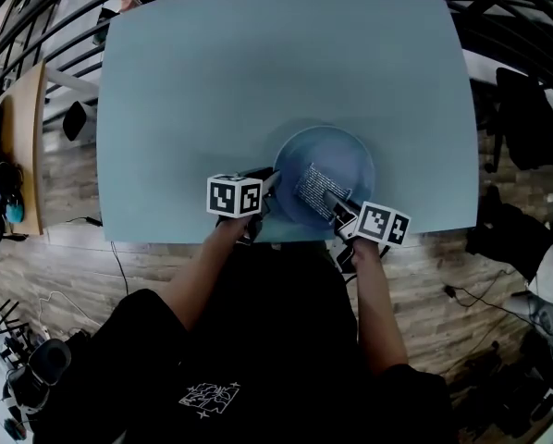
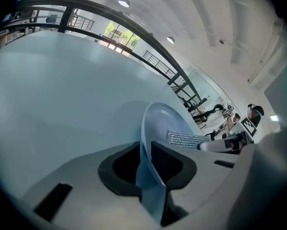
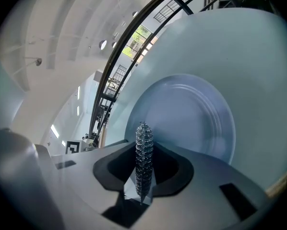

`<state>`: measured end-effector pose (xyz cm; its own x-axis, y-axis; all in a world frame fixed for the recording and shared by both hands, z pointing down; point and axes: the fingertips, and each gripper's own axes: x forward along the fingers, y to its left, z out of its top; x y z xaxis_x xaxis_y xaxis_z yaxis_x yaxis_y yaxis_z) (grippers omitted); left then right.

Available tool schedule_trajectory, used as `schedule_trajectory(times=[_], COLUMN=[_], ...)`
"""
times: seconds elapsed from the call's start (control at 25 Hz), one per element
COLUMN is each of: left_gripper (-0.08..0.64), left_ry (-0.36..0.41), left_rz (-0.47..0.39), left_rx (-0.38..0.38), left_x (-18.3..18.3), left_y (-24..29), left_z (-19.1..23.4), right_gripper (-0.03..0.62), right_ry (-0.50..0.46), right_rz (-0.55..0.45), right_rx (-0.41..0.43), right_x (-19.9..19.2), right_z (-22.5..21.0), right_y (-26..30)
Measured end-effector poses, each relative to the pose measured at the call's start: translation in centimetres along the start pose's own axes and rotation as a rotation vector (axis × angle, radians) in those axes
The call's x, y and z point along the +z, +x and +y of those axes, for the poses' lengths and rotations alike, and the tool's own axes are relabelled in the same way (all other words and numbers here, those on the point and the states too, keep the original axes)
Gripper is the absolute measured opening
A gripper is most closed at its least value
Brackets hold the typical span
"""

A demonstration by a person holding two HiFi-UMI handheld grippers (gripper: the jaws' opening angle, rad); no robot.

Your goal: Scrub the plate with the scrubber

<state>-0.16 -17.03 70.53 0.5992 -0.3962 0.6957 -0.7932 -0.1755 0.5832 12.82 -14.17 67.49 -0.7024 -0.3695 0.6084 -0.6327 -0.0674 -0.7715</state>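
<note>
A pale blue plate [image 1: 337,166] rests near the front edge of the light blue table [image 1: 258,81]. My left gripper [image 1: 269,185] is shut on the plate's left rim; in the left gripper view the rim [image 2: 148,162] runs edge-on between the jaws. A flat silvery mesh scrubber [image 1: 313,188] lies over the plate's inner face, and my right gripper [image 1: 336,202] is shut on its near end. In the right gripper view the scrubber [image 3: 144,162] stands edge-on between the jaws, with the plate [image 3: 191,119] right behind it. The scrubber [image 2: 184,139] also shows beyond the plate's rim in the left gripper view.
The table's front edge [image 1: 286,237] lies just below both grippers, with wood floor beneath it. A wooden bench [image 1: 22,146] stands left of the table, and black chairs [image 1: 526,118] and cables sit at the right. A railing [image 2: 114,20] runs behind the table.
</note>
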Motion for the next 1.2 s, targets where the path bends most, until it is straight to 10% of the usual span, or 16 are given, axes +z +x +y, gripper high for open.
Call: schedule_trajectory(times=[1.2], left_gripper=[0.025], left_ry=[-0.024], left_rz=[-0.004], left_rx=[0.122], left_x=[0.8], left_y=[0.3], left_z=[-0.1], right_gripper=[0.086], right_ry=[-0.091], right_rz=[-0.072], right_rx=[-0.141], right_x=[7.9], right_z=[-2.8], right_y=[-1.3])
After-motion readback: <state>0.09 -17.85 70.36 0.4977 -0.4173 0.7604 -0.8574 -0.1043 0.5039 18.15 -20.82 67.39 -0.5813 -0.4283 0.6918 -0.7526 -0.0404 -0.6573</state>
